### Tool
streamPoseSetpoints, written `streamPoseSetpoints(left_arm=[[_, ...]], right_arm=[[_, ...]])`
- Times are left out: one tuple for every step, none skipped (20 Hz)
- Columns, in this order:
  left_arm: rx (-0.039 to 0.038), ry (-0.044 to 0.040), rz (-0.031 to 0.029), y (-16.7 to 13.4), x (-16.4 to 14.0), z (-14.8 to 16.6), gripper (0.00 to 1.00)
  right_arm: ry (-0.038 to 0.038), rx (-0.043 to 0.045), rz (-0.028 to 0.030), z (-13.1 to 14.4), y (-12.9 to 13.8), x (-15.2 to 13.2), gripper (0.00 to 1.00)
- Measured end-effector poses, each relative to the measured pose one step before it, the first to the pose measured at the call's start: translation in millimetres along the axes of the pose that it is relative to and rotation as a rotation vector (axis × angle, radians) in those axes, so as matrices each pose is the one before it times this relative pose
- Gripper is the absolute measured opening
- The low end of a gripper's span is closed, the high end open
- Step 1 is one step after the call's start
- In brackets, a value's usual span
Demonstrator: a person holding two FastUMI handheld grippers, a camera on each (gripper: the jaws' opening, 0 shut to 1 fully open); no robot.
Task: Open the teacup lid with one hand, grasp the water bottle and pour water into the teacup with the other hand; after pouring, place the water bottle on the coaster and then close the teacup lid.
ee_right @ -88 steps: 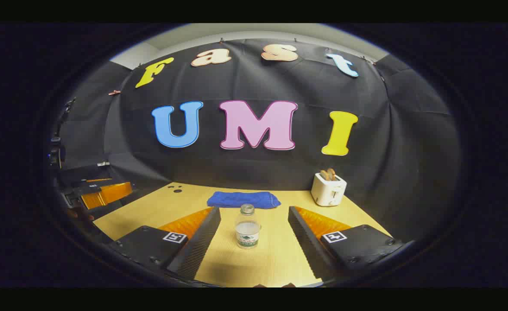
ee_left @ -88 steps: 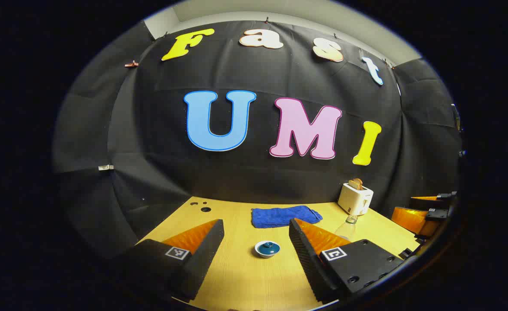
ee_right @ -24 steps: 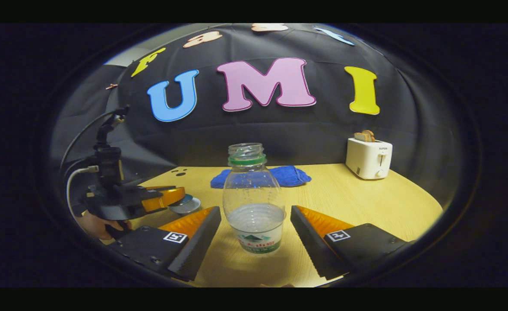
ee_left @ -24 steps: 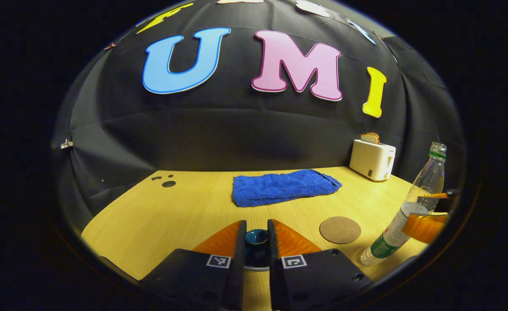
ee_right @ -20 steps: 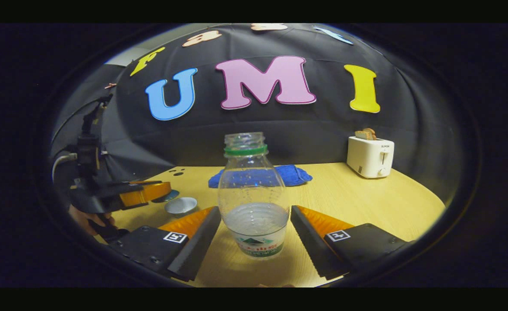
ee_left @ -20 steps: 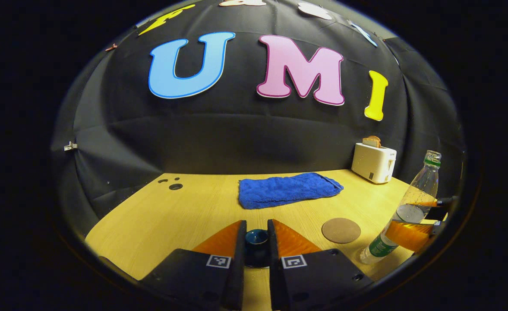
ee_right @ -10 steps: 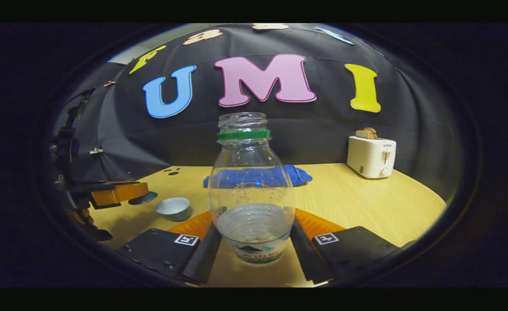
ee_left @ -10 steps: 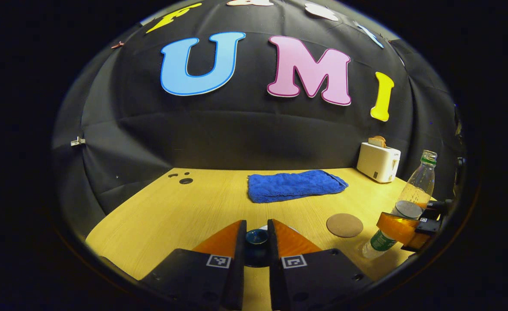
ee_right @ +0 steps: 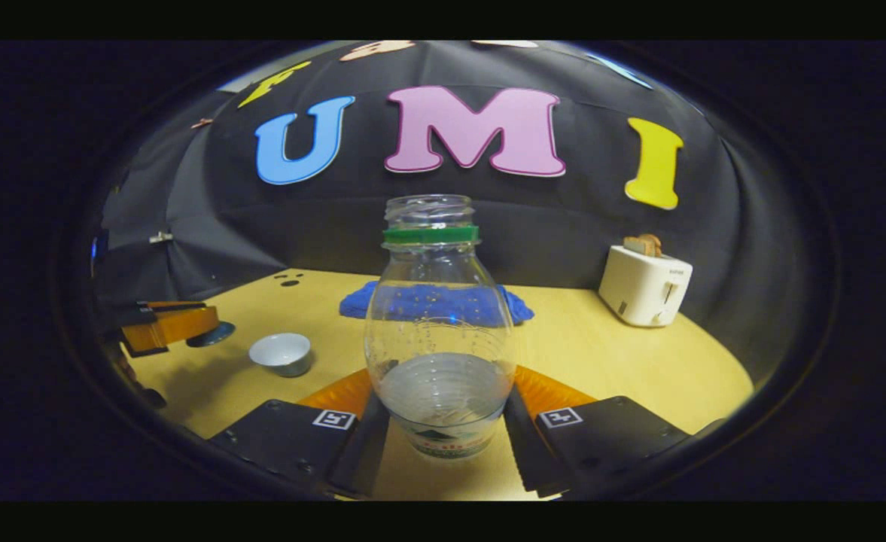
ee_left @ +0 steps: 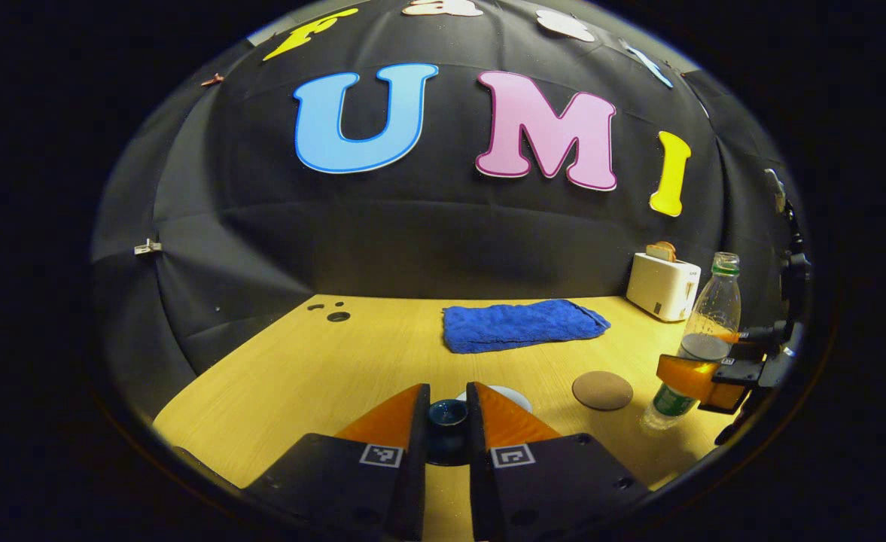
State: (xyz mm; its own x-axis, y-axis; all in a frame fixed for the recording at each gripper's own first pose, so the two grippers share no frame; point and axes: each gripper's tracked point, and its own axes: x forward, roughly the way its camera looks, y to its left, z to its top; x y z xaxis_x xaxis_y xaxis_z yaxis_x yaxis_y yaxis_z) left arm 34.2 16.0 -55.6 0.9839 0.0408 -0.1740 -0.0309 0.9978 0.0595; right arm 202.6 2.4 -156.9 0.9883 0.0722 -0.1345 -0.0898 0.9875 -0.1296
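Left gripper (ee_left: 447, 421) fingers pinch the teacup lid (ee_left: 447, 412); right gripper (ee_right: 443, 421) fingers clamp the water bottle (ee_right: 436, 331).

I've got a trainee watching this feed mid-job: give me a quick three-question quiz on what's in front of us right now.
1. True or false: the teacup has its lid on.
2. What do the right tongs grip? A) toaster B) water bottle C) blue towel
3. Fill in: the coaster lies ____, with nothing on it.

Key:
1. False; the left tongs hold the lid off the cup.
2. B, the water bottle.
3. Bare.
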Motion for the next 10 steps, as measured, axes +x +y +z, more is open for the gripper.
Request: streamPoseSetpoints(left_arm=[[-0.00103, -0.00650, 0.00924, 2.28, -0.53, 2.19, 0.25], [-0.00347, -0.00917, -0.00357, -0.62, -0.59, 1.89, 0.24], [0.00010, -0.00735, -0.00399, -0.19, 1.12, 2.33, 0.28], [0.00163, -0.00446, -0.00002, 1.88, -0.59, 0.64, 0.28], [0.00000, -0.00398, 0.00157, 2.06, 0.36, 1.35, 0.28], [-0.00445, -0.00450, 0.00198, 1.11, -1.13, 0.90, 0.28], [-0.00208, -0.00375, 0.00266, 0.47, 0.35, 1.47, 0.24], [0.00783, -0.00846, 0.00669, 3.25, -0.14, 1.45, 0.28], [0.01396, -0.00941, 0.00120, 2.87, 1.33, 2.17, 0.28], [0.01256, -0.00585, -0.00311, 2.85, 0.74, 1.05, 0.28]], right_arm=[[0.00268, -0.04613, -0.01169, 5.65, -3.37, 2.71, 0.73], [0.00433, -0.04697, -0.01061, 4.45, -5.22, 3.94, 0.72], [-0.00499, -0.05120, -0.00917, 5.10, -4.02, 5.18, 0.73], [-0.00863, -0.05925, -0.01111, 5.43, -2.68, 5.20, 0.73], [-0.01463, -0.06657, -0.01043, 5.99, -3.36, 4.59, 0.73], [-0.02380, -0.07024, -0.01050, 8.09, -1.15, 3.82, 0.73], [-0.02155, -0.06896, -0.00935, 7.09, -0.09, 4.27, 0.73], [-0.01203, -0.05824, -0.00450, 2.18, 3.38, 3.89, 0.73], [-0.00904, -0.04543, 0.00056, 1.36, 3.44, 5.72, 0.73], [-0.00785, -0.03690, 0.00844, 1.42, 6.22, 5.85, 0.73]])
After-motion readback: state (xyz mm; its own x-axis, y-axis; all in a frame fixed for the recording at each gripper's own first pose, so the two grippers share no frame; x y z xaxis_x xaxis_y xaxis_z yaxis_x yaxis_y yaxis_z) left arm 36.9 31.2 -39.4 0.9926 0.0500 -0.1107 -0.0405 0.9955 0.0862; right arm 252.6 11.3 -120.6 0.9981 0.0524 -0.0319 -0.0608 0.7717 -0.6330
